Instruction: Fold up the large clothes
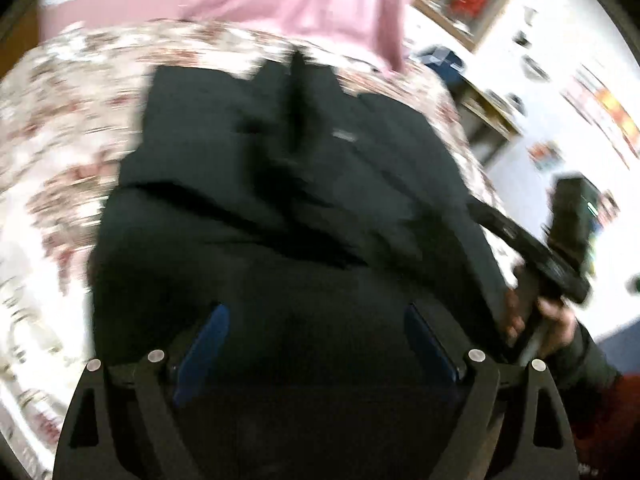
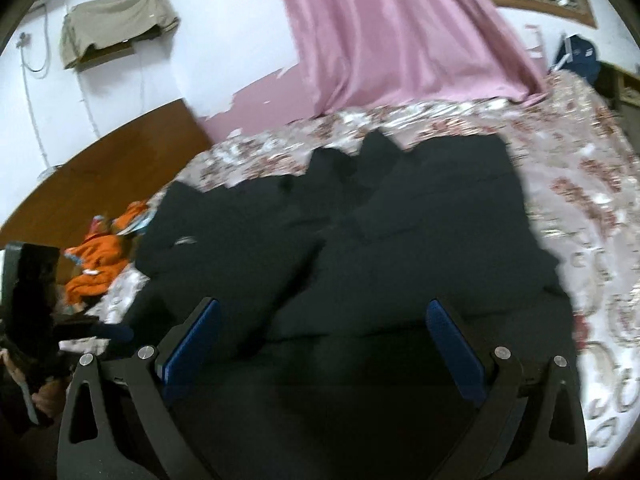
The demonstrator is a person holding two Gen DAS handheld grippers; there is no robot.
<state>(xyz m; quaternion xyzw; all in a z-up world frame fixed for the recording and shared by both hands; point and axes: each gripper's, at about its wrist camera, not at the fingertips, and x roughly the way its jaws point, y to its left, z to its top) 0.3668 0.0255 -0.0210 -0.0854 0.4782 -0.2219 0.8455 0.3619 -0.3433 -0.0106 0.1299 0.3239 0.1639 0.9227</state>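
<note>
- The dark garment (image 1: 288,208) lies spread on the flowered bedcover (image 1: 72,120), near the middle of the bed and just under both grippers. It looks laid flat so a fold can be made; its far edge is bunched into peaks, so I judge the fold only partly done.
- One dark garment is in work. A small pale label (image 2: 186,241) shows on its left part in the right wrist view.
- The left gripper (image 1: 316,344) hangs low over the near part of the garment with its two blue fingers (image 1: 208,344) wide apart. No cloth is pinched between them; the garment lies below.
- The right gripper (image 2: 324,344) also has its two blue fingers (image 2: 452,348) spread wide above the cloth, gripping nothing. Both seem placed to take the near edge or to smooth it.
- In the left wrist view, a hand (image 1: 548,316) in a dark sleeve holds the other gripper's handle at the right edge of the garment.
- One bedcover carries everything. One pink curtain (image 2: 400,32) hangs behind the bed.
- One orange piece of clothing (image 2: 100,256) lies crumpled at the bed's left side, well apart from the dark garment, probably waiting its turn.
- One beige cloth (image 2: 116,20) drapes over a wall shelf; one blue bag (image 2: 580,56) sits by the far corner.
</note>
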